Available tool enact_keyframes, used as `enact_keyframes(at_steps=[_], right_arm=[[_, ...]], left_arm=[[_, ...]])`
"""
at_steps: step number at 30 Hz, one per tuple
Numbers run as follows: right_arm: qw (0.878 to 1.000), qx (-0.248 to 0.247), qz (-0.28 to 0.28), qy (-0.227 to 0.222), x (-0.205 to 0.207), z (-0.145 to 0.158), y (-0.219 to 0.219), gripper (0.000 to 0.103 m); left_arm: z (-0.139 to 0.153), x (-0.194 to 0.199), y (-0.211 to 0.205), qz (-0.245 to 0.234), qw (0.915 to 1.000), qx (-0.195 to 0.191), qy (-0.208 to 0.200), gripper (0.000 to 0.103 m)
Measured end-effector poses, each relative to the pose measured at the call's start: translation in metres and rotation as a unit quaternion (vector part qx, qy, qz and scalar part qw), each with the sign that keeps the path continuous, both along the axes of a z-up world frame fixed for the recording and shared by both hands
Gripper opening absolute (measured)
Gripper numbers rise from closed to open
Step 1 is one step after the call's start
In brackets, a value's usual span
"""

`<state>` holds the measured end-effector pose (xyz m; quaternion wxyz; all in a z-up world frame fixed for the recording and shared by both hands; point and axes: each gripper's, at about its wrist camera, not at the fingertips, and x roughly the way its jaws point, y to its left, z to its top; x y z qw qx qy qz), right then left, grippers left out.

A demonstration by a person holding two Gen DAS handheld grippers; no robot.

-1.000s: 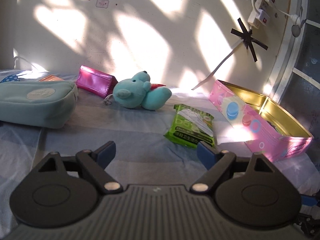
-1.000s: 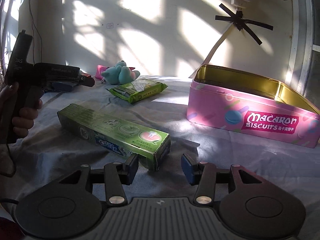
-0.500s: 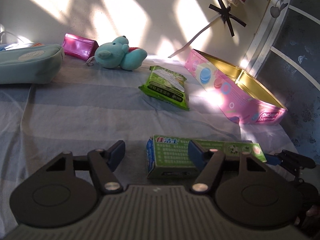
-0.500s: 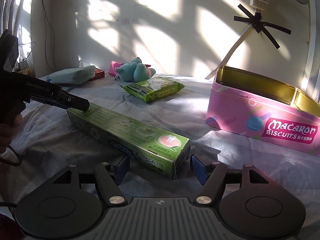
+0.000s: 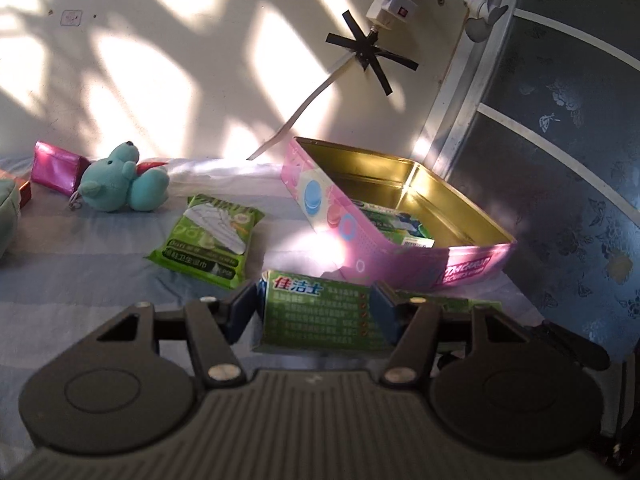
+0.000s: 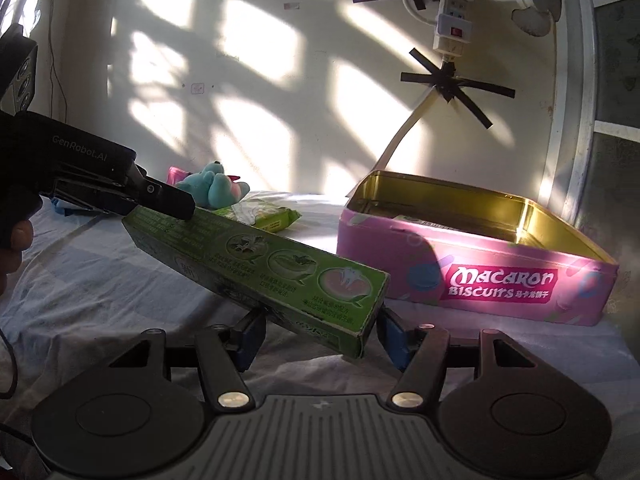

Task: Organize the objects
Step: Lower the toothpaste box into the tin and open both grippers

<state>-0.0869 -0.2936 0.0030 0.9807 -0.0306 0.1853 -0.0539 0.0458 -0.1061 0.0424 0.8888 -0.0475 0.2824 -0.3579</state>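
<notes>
A long green toothpaste box (image 6: 260, 256) hangs tilted above the blue sheet, carried at both ends. My right gripper (image 6: 320, 336) has the near end between its blue pads, the jaws closing and pressing on the sides. My left gripper (image 5: 314, 310) grips the other end of the toothpaste box (image 5: 320, 304), its jaws also closing onto it. In the right wrist view the left gripper (image 6: 168, 204) reaches in from the left, held by a hand. The open pink biscuit tin (image 6: 480, 268) stands just right of the box.
Some green and white packets (image 5: 384, 220) lie inside the pink tin (image 5: 400, 248). A green wipes pack (image 5: 208, 240), a teal plush bear (image 5: 120, 184) and a magenta pouch (image 5: 54, 168) lie toward the wall. A power strip (image 6: 452, 20) hangs above the tin.
My left gripper swung right to the toothpaste box and shut on its end. The right gripper took the other end, and the box rose off the sheet.
</notes>
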Motion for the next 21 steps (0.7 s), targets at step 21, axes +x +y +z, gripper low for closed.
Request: enact_keyframes(at_steps=[21], right_arm=[[0.991,-0.024,-0.131,-0.004,0.07,0.008,-0.156,0.06]], left_arm=[[0.016,0.048,-0.204,-0.039,0.9971,0.038,-0.054,0.064]])
